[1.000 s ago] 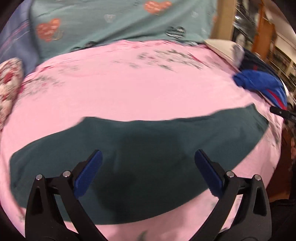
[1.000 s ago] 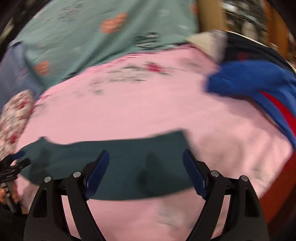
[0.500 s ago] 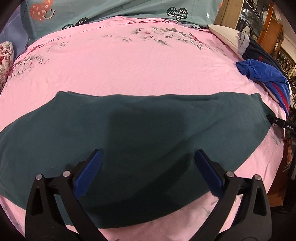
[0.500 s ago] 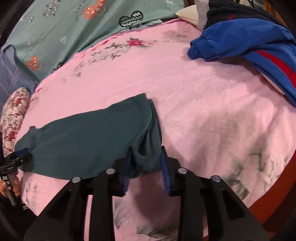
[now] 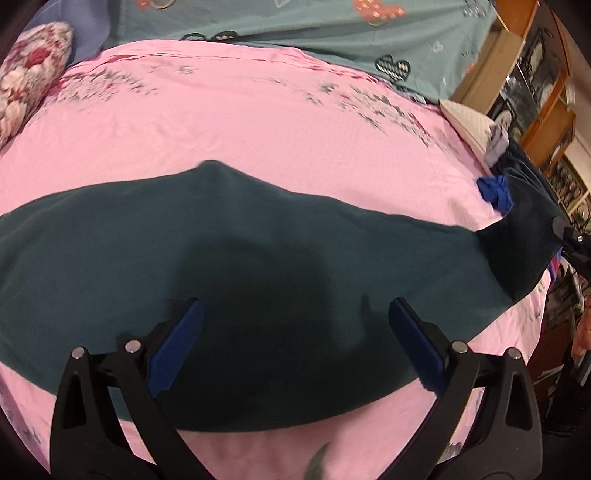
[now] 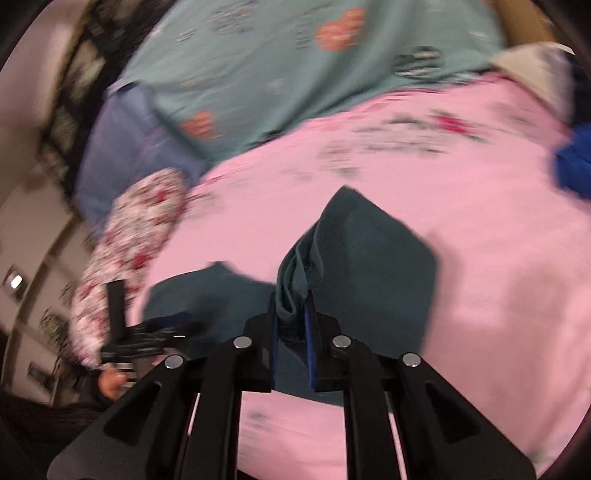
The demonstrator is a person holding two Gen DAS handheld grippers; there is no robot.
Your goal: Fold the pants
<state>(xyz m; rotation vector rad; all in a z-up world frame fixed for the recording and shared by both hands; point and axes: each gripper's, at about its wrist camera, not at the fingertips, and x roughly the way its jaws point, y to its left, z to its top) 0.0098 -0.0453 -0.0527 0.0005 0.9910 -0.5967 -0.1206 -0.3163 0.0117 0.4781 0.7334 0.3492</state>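
- The dark green pants (image 5: 258,280) lie spread across the pink bedsheet (image 5: 258,122), running the width of the bed
- The right gripper (image 6: 291,325) has a bunched end of the pants pinched between its blue pads, jaws closing down on the fabric, and that end is lifted off the sheet and standing up as a peak
- The left gripper (image 5: 295,339) hangs over the middle of the pants with its jaws spread wide, nothing between them
- A floral cushion (image 5: 29,74) sits at the bed's far left corner, beside a teal blanket (image 5: 332,33) with heart prints
- A blue garment (image 5: 495,192) lies bunched at the sheet's right edge, near the lifted end of the pants
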